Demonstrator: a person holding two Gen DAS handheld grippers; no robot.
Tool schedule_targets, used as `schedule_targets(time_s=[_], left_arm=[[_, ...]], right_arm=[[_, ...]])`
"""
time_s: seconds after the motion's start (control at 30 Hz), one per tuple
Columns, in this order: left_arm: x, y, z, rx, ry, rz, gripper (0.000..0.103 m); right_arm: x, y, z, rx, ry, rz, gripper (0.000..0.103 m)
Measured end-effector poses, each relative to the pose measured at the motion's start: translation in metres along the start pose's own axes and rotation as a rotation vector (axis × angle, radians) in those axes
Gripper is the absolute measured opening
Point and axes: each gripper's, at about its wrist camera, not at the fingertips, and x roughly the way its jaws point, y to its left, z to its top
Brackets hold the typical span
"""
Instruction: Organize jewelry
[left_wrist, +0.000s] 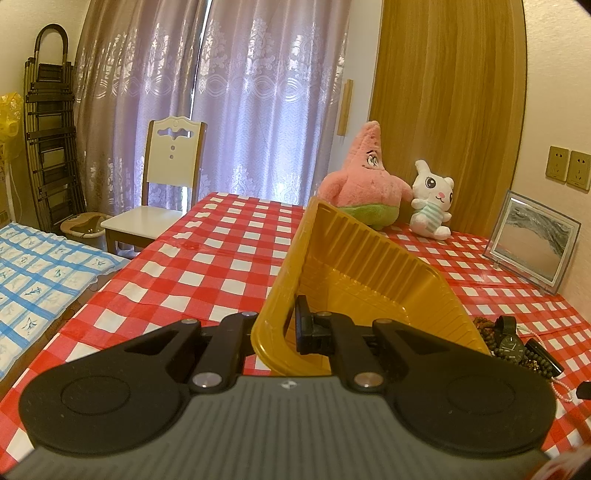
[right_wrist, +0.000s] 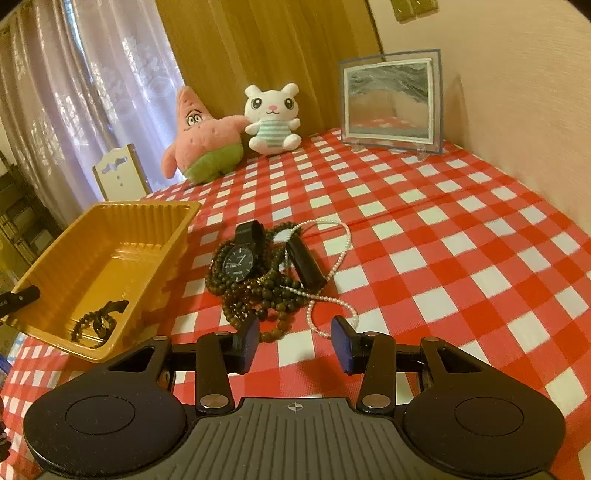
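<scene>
**Right wrist view: tangled jewelry heap ahead**

My right hand-held gripper (right_wrist: 293, 343) hangs half open and empty just short of the jewelry pile (right_wrist: 266, 273): watch (right_wrist: 238, 263), wooden beads, pearl strand (right_wrist: 332, 306). I judge it light, limp and snag-prone; the watch band looks the firmest hold. My left hand-held gripper (left_wrist: 291, 328) is clamped on the tilted yellow tray (left_wrist: 354, 269) rim. The bench (right_wrist: 461, 240) wears slick checked cloth; curtains hang behind.

Desk (right_wrist: 443, 236) under red-white checked cloth. On it, just past my right jaws: tangled pile of dark beads (right_wrist: 255, 295), watch (right_wrist: 238, 262) on top, pearl strand (right_wrist: 332, 258), black tube (right_wrist: 306, 266). Yellow tray (right_wrist: 110, 236) left of the pile, tilted. At the back: two plush toys (right_wrist: 236, 129), framed picture (right_wrist: 391, 107).
</scene>
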Motion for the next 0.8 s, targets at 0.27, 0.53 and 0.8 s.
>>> schedule_targets(time_s=[0.27, 0.53, 0.8], left_arm=[[-0.001, 0.002, -0.001, 0.000, 0.000, 0.001, 0.007], [0.000, 0.001, 0.000, 0.000, 0.001, 0.001, 0.007], [0.000, 0.001, 0.000, -0.002, 0.001, 0.001, 0.007]], right_arm=[[0.023, 0.029, 0.008, -0.126, 0.002, 0.034, 0.030], [0.055, 0.043, 0.005, -0.190, 0.036, 0.025, 0.019], [0.074, 0.052, 0.002, -0.266, 0.046, -0.031, 0.015]])
